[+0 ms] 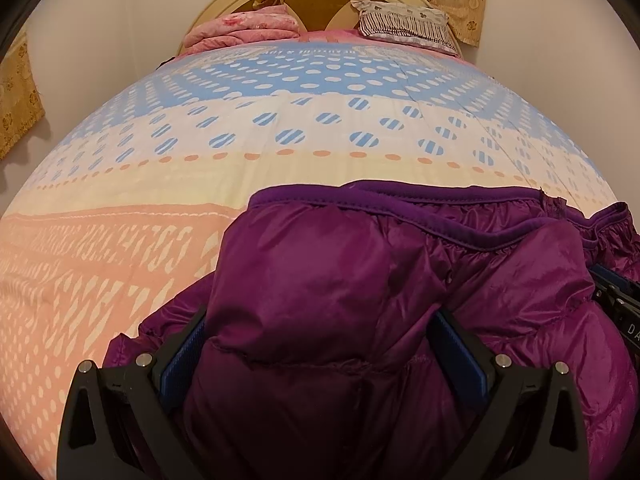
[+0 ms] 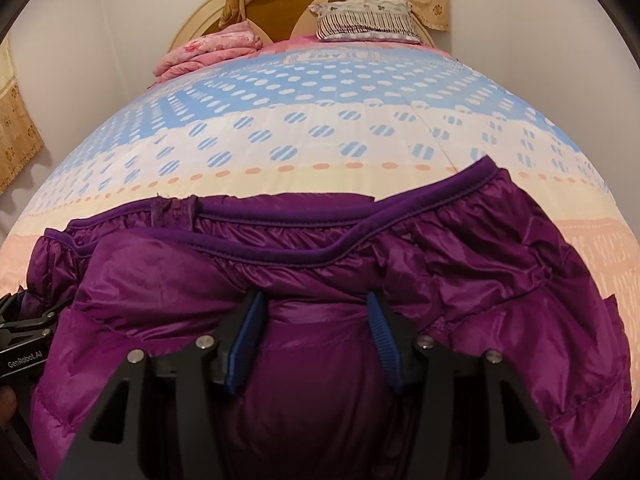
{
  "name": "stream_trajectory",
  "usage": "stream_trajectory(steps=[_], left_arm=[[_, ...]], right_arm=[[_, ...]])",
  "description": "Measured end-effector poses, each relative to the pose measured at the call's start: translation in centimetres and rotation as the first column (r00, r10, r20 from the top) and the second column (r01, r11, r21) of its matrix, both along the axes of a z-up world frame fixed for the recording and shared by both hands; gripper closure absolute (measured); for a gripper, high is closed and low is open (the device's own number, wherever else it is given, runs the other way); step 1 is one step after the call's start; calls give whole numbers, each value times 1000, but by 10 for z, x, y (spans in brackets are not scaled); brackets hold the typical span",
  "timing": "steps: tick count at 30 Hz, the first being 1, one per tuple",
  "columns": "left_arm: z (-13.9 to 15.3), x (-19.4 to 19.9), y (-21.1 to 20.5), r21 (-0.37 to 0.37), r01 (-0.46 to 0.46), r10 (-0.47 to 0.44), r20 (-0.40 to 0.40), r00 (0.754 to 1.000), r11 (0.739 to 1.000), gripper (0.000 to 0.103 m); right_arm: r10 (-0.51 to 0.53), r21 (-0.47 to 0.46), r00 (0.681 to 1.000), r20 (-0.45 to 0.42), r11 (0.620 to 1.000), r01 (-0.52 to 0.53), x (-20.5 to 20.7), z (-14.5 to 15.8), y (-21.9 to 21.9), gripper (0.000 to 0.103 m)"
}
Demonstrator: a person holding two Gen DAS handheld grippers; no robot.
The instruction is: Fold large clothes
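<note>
A purple puffer jacket (image 1: 360, 280) lies bunched at the near end of the bed, its elastic hem edge turned toward the headboard; it also fills the lower right wrist view (image 2: 160, 280). My left gripper (image 1: 320, 320) has its jaws around a thick bulge of the jacket, blue pads pressing it from both sides. My right gripper (image 2: 314, 304) likewise clamps a puffy fold of the jacket between its blue pads. The other gripper's body shows at the right edge of the left view (image 1: 620, 304) and the left edge of the right view (image 2: 24, 332).
The bed (image 1: 280, 128) has a dotted blue, white and peach cover. A folded pink quilt (image 1: 244, 28) and a striped pillow (image 1: 404, 22) lie by the round headboard. Gold curtains (image 1: 16, 92) hang at the left wall and behind the headboard.
</note>
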State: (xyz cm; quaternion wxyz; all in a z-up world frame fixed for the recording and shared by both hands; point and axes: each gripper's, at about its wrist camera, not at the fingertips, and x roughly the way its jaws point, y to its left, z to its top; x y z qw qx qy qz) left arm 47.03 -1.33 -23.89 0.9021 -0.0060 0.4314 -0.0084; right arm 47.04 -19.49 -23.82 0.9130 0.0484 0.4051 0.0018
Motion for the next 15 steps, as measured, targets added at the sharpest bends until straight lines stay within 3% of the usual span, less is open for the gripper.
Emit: stream_trajectory(steps=[15], left_arm=[[-1, 4, -1, 2, 0, 0, -4, 1000, 1000, 1]], right_arm=[[-2, -34, 1000, -11, 999, 1, 2, -2, 4, 46]])
